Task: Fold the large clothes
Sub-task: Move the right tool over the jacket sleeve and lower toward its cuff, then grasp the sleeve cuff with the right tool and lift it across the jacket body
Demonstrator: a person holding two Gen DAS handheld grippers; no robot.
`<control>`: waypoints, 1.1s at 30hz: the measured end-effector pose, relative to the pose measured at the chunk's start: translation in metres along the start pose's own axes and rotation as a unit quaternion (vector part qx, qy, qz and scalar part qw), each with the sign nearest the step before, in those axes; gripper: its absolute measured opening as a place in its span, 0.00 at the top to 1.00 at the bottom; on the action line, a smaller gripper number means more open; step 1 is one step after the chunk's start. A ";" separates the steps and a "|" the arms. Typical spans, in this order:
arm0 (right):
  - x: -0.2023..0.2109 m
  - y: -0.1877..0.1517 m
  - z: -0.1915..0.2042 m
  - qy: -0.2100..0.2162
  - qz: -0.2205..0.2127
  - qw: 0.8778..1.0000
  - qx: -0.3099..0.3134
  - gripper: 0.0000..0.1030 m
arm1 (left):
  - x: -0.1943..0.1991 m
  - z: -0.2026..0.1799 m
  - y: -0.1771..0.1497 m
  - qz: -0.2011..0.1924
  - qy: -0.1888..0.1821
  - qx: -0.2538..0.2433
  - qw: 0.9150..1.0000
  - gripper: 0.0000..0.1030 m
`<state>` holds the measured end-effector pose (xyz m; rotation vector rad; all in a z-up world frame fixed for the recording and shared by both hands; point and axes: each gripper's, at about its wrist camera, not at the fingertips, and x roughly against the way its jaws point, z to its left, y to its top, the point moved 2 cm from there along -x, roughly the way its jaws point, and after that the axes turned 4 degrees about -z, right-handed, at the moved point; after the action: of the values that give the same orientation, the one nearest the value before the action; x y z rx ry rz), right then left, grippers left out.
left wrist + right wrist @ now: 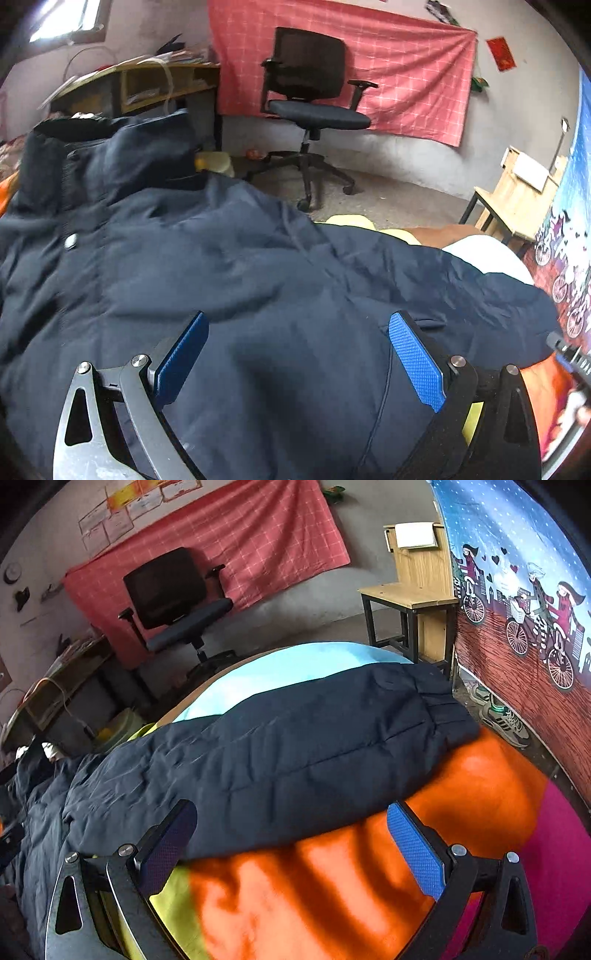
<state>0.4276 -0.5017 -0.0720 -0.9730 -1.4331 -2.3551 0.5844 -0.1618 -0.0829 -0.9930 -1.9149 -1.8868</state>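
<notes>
Two wide claws, left claw (297,354) over jacket (229,258), right claw (291,843) at its sleeve (314,731)

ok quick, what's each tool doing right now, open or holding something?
Left tool: open, empty, over the navy jacket.
Right tool: open, empty, at the jacket's sleeve.

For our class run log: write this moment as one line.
stage: before grasp | left claw: open over navy jacket body | right claw: open at sleeve edge | sleeve: stretched out flat on multicoloured sheet
</notes>
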 end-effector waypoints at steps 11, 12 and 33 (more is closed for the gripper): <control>-0.034 0.013 -0.044 0.017 0.021 0.993 -0.117 0.06 | -0.043 0.003 -0.026 0.041 0.007 -0.012 0.999 0.03; -0.036 0.016 -0.046 0.014 0.020 0.992 -0.123 0.10 | -0.044 0.002 -0.028 0.041 0.010 -0.015 0.999 0.02; 0.114 0.082 0.192 0.048 -0.118 0.960 0.250 0.91 | 0.090 0.108 -0.023 0.030 0.033 0.013 0.999 0.02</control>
<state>0.4636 -0.3620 0.1175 -0.5694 -2.0548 -1.9787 0.5325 -0.0320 -0.0560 -0.9581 -1.8469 -1.8335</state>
